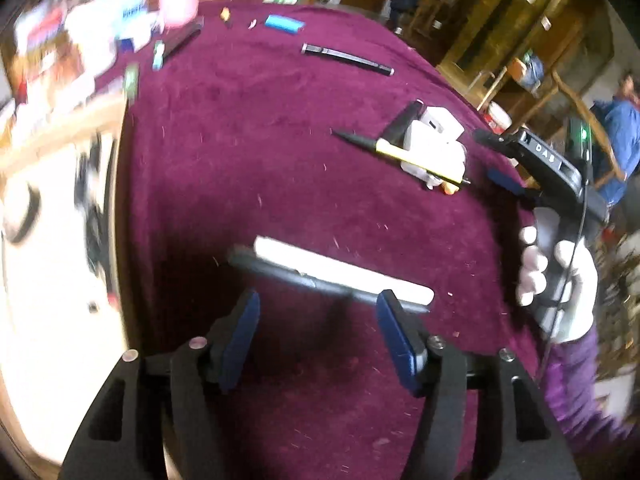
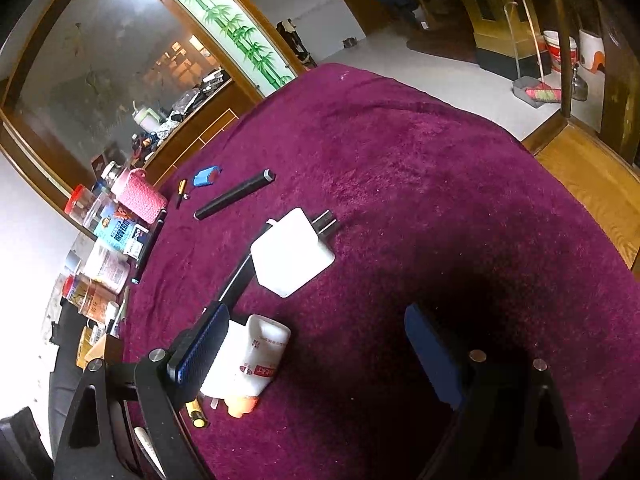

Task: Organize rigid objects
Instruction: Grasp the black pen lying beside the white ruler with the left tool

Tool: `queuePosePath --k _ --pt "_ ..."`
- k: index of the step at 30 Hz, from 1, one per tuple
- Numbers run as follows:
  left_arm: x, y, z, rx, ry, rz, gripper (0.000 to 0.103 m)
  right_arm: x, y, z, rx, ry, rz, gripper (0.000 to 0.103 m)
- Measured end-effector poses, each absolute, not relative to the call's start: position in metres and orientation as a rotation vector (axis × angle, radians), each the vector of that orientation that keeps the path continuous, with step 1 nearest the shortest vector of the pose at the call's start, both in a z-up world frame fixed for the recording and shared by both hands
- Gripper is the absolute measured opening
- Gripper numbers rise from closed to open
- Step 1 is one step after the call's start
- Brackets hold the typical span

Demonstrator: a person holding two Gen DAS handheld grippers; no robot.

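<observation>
On the magenta cloth (image 1: 248, 152) lie a flat white bar with a dark edge (image 1: 340, 274), a yellow-and-black pen (image 1: 400, 154), a white charger (image 1: 436, 128), a black stick (image 1: 346, 59) and a blue case (image 1: 283, 24). My left gripper (image 1: 316, 322) is open, just short of the white bar, empty. My right gripper (image 2: 316, 344) is open above the cloth; its left finger (image 2: 200, 344) is beside a white bottle with an orange cap (image 2: 252, 356). The white charger (image 2: 294, 256), black stick (image 2: 234, 194) and blue case (image 2: 206, 176) lie beyond. The right gripper also shows in the left wrist view (image 1: 504, 160).
Jars, boxes and a pink container (image 2: 138, 196) crowd the table's left edge. A wooden chair (image 2: 588, 168) stands at the right of the table. A person in blue (image 1: 616, 136) stands in the background.
</observation>
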State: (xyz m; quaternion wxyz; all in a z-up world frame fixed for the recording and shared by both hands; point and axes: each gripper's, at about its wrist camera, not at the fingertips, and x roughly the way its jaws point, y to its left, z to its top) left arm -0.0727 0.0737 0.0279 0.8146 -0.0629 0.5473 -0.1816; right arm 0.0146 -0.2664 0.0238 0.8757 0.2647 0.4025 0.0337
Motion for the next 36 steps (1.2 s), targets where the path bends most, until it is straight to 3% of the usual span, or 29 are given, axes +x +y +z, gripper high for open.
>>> queuePosePath --k 4,12,20,30,36 --pt "-0.068 0.058 0.014 -0.248 1.227 -0.443 0.065 0.014 -0.265 0.023 0.54 0.842 0.066 0.092" --pt "-0.04 -0.008 0.028 -0.067 1.102 -0.463 0.065 0.015 -0.264 0.023 0.523 0.844 0.065 0.092" --pt "-0.043 0.022 0.017 -0.136 1.12 -0.394 0.064 0.016 -0.263 0.023 0.526 0.844 0.066 0.092" --pt "-0.045 0.005 0.011 0.117 1.067 -0.305 0.062 0.016 -0.263 0.023 0.518 0.845 0.063 0.092" --pt "-0.045 0.031 0.011 0.128 1.094 -0.222 0.061 0.015 -0.263 0.023 0.522 0.845 0.063 0.092"
